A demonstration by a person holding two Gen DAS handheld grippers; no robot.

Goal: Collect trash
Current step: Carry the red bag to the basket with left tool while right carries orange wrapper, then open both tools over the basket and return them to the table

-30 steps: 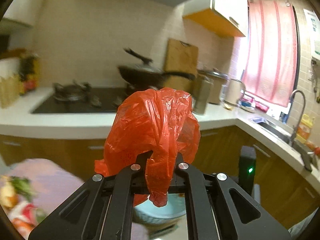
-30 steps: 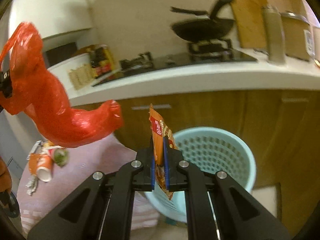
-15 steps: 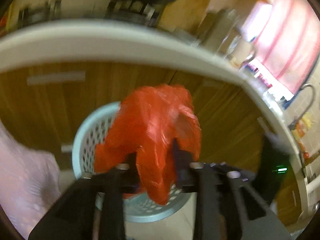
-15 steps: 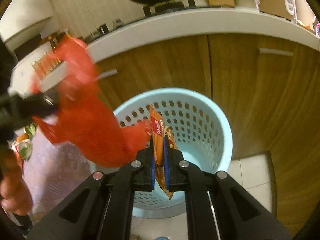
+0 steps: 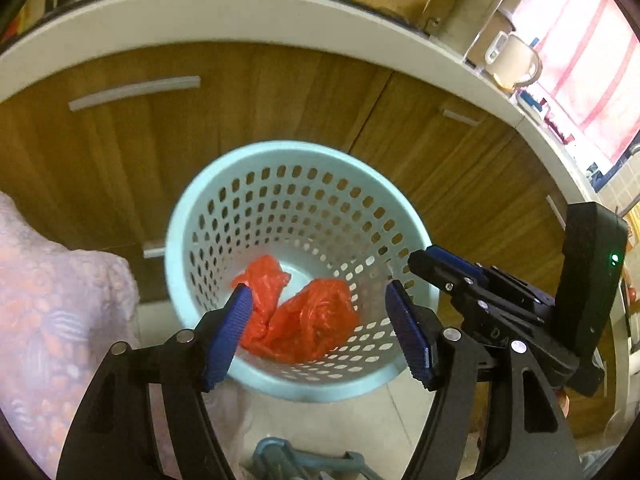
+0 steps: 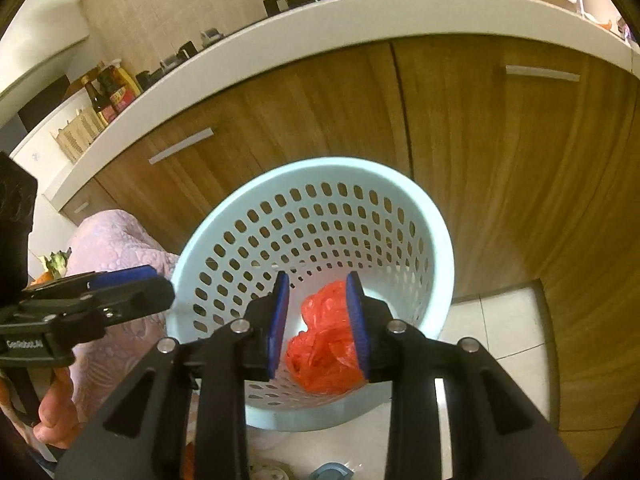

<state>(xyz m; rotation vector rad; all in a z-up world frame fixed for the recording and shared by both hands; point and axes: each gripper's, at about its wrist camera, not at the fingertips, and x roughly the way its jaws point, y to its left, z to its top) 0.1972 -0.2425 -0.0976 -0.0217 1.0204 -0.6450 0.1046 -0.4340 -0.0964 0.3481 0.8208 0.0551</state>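
Observation:
A pale blue perforated waste basket [image 5: 280, 152] stands on the floor against wooden cabinets; it also shows in the right wrist view [image 6: 320, 166]. A crumpled red plastic bag [image 5: 304, 320] lies at its bottom, seen too in the right wrist view [image 6: 324, 348]. My left gripper [image 5: 320, 328] is wide open and empty above the basket. My right gripper [image 6: 318, 322] is open and empty above the basket too; it shows at the right of the left wrist view [image 5: 448, 268]. The orange wrapper is out of sight.
Wooden cabinet doors [image 6: 500, 140] under a white countertop [image 6: 320, 12] stand right behind the basket. A pink patterned cloth [image 5: 52, 300] covers a surface to the left, with some scraps on it [image 6: 54, 266]. Pale floor tiles [image 6: 496, 320] lie to the right.
Both grippers tilted down over the basket and opened. The red bag dropped from the left gripper into the basket. The orange wrapper left the right gripper.

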